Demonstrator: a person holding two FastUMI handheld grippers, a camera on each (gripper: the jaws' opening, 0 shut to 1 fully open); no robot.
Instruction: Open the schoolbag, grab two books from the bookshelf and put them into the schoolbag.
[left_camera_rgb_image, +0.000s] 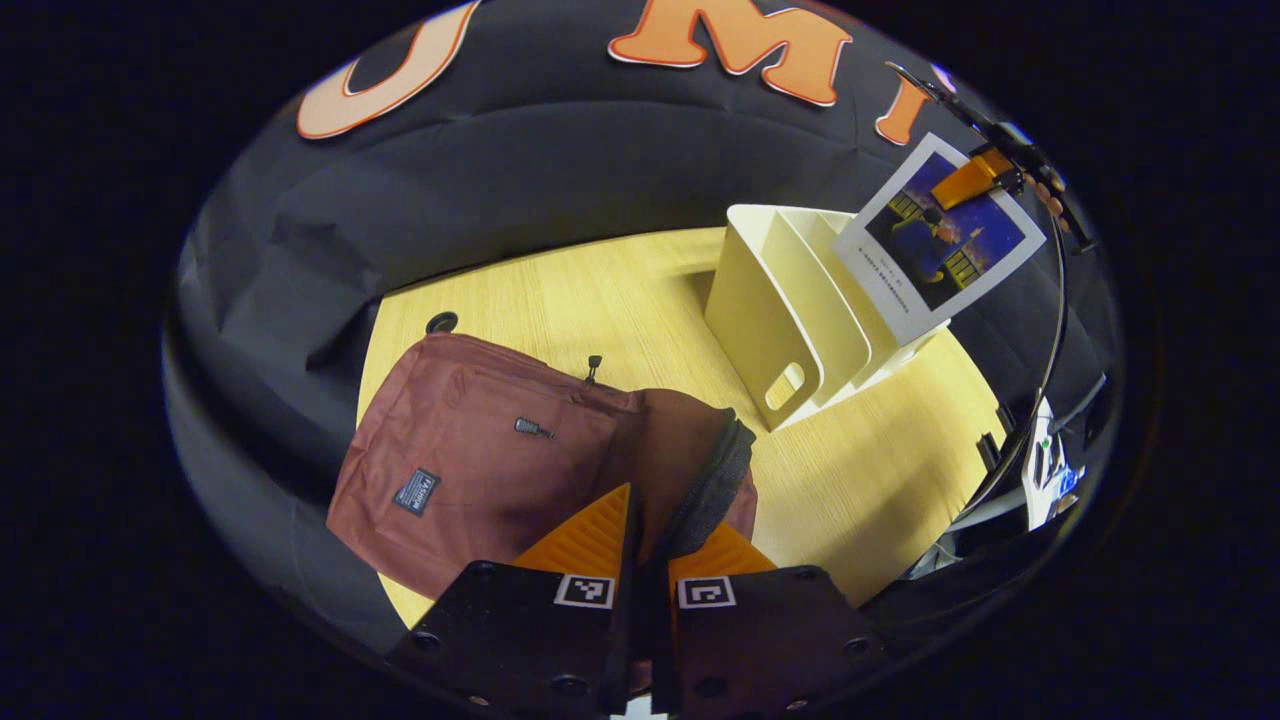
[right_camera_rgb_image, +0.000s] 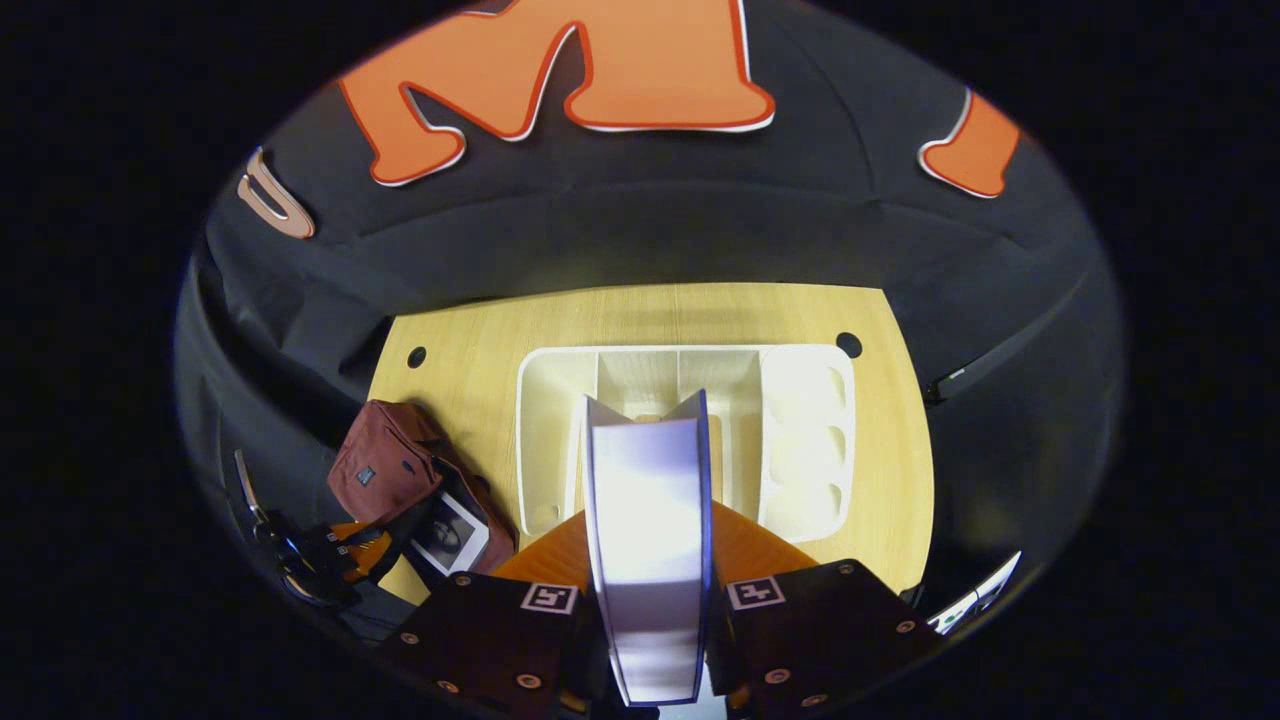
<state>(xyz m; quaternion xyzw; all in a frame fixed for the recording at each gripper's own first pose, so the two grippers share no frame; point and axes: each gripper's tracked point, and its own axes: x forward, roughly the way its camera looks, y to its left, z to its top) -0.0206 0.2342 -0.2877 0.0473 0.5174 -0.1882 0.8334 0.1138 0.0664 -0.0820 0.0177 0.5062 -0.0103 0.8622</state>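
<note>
A maroon schoolbag (left_camera_rgb_image: 470, 450) lies on the wooden table (left_camera_rgb_image: 620, 290), and my left gripper (left_camera_rgb_image: 650, 510) is shut on the zipper edge of its opening. To the right stands the white bookshelf (left_camera_rgb_image: 790, 320). High above it, my right gripper (left_camera_rgb_image: 985, 170) holds a book (left_camera_rgb_image: 935, 240) with a dark blue cover picture. In the right gripper view that book (right_camera_rgb_image: 650, 520) stands edge-on between the fingers of my right gripper (right_camera_rgb_image: 650, 515), above the bookshelf (right_camera_rgb_image: 800, 430). At the left, another book (right_camera_rgb_image: 450, 535) with a black-and-white cover sits in the mouth of the schoolbag (right_camera_rgb_image: 385, 465), beside my left gripper (right_camera_rgb_image: 335, 555).
Round cable holes (right_camera_rgb_image: 849, 344) (right_camera_rgb_image: 416, 356) mark the table's far corners. A thin cable (left_camera_rgb_image: 1050, 340) hangs at the right, with loose gear (left_camera_rgb_image: 1045, 465) beyond the table's edge. Bare tabletop lies between the bag and the shelf.
</note>
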